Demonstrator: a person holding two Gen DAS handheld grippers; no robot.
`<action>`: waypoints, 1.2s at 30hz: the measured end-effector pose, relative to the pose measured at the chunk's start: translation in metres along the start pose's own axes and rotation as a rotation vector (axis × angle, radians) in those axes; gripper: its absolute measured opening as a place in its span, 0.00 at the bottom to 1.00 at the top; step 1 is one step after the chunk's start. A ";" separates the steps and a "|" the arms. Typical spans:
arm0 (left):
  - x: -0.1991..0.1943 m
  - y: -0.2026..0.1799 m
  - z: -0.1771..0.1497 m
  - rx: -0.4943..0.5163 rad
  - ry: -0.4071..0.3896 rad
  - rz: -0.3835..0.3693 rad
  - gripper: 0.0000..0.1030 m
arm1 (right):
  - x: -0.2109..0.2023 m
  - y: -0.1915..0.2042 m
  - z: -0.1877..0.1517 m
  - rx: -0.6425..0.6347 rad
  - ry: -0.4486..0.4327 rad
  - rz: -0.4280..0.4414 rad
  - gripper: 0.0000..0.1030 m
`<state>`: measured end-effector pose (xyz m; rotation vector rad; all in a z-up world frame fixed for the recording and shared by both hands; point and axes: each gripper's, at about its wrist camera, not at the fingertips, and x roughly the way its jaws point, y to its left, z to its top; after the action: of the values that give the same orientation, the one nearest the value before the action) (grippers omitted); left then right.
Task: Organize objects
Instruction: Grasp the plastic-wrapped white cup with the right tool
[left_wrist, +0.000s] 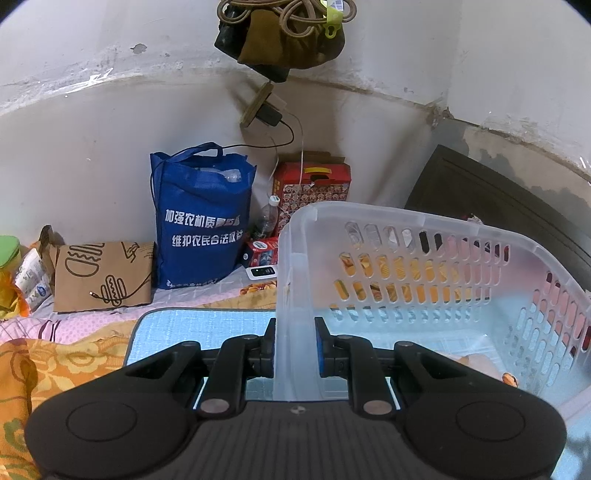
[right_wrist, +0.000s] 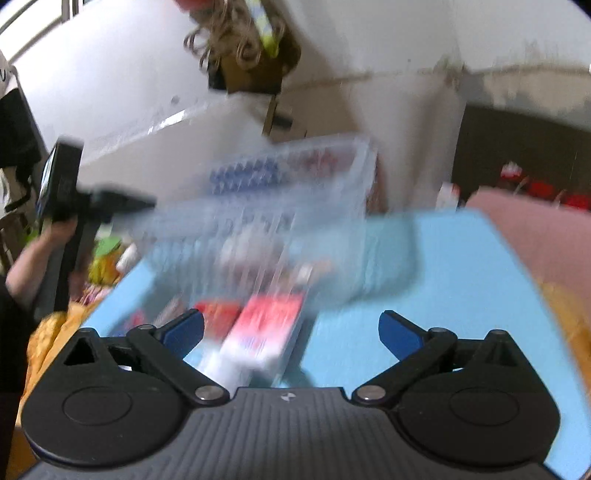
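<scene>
My left gripper (left_wrist: 294, 341) is shut on the left wall of a clear plastic basket (left_wrist: 424, 229), which stands on a light blue mat (left_wrist: 192, 328). A pale object (left_wrist: 476, 360) lies on the basket's floor. In the blurred right wrist view my right gripper (right_wrist: 291, 328) is open and empty above the blue mat (right_wrist: 461, 280). The basket (right_wrist: 288, 192) lies ahead of it with a red and white box (right_wrist: 266, 332) and other items inside. The left gripper (right_wrist: 85, 206) shows there at the basket's left side.
A blue tote bag (left_wrist: 201, 218), a brown paper bag (left_wrist: 103, 275), a red carton (left_wrist: 314, 188), a plastic bottle (left_wrist: 267, 218) and a small white device (left_wrist: 261, 272) stand along the wall. Orange floral bedding (left_wrist: 55, 362) lies left. A dark headboard (left_wrist: 509, 206) is at right.
</scene>
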<state>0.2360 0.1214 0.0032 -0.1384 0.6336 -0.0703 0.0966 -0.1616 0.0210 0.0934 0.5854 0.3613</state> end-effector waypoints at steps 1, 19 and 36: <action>0.000 0.000 0.000 0.004 -0.002 0.001 0.20 | 0.001 0.003 -0.010 0.003 0.002 -0.005 1.00; -0.001 0.003 -0.001 -0.016 -0.006 -0.001 0.21 | 0.006 0.042 -0.053 -0.063 0.031 0.085 0.80; -0.001 0.002 -0.001 -0.012 -0.021 -0.001 0.22 | -0.014 0.039 -0.035 -0.111 0.022 0.128 0.48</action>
<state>0.2343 0.1234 0.0028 -0.1514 0.6135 -0.0661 0.0544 -0.1311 0.0063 0.0203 0.5810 0.5190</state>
